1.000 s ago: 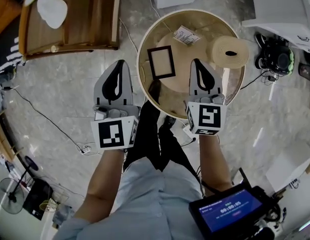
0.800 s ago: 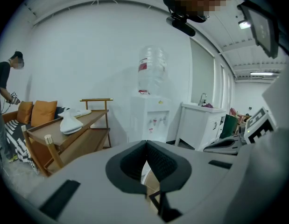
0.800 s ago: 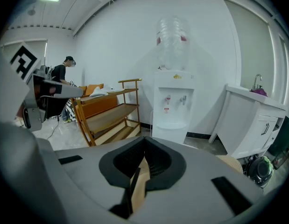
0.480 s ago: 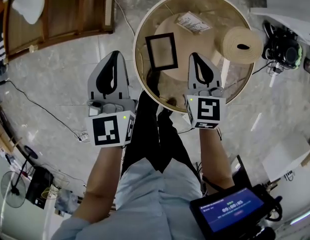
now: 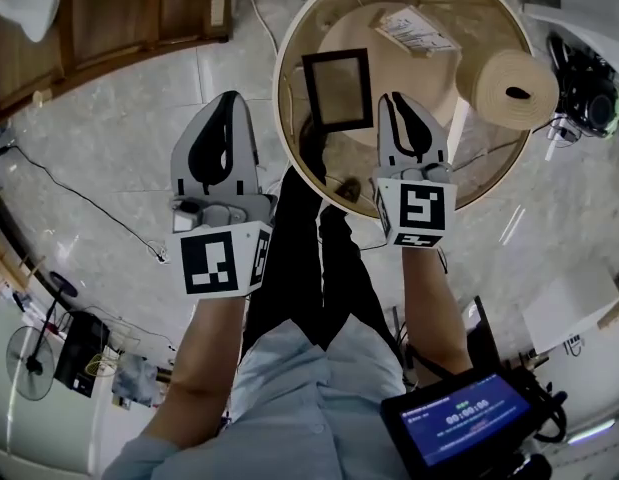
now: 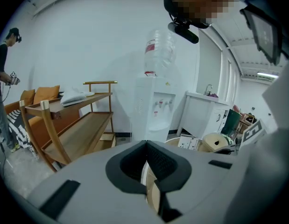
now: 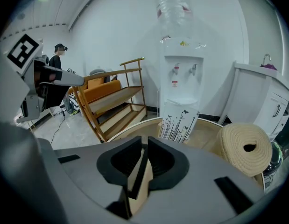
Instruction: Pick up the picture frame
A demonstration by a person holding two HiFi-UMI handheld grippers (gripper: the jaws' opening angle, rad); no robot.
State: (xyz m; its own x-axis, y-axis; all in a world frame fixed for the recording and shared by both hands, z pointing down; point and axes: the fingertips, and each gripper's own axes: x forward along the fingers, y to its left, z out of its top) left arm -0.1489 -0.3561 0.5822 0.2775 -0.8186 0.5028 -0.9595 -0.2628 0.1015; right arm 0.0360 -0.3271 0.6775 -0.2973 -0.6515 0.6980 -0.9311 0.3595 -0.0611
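The picture frame [image 5: 337, 90], black with a pale middle, lies on the round glass-topped table [image 5: 289, 158] in the head view. My right gripper [image 5: 398, 98] is over the table just right of the frame, its tip level with the frame's right edge and apart from it. Its jaws are shut with nothing between them [image 7: 145, 141]. My left gripper [image 5: 228, 98] hangs over the floor left of the table rim, jaws shut and empty [image 6: 145, 143]. Neither gripper view shows the frame clearly.
A coil of beige rope [image 5: 514, 88] and a white printed card [image 5: 414, 30] share the table. A wooden shelf unit [image 5: 119, 8] stands at the far left, a water dispenser [image 7: 181, 78] behind the table. Cables [image 5: 89, 208] cross the floor. Another person [image 6: 2, 78] stands far left.
Both grippers have moved forward toward the table. The right gripper's tip now sits closer beside the frame. The frame itself has not moved on the table.
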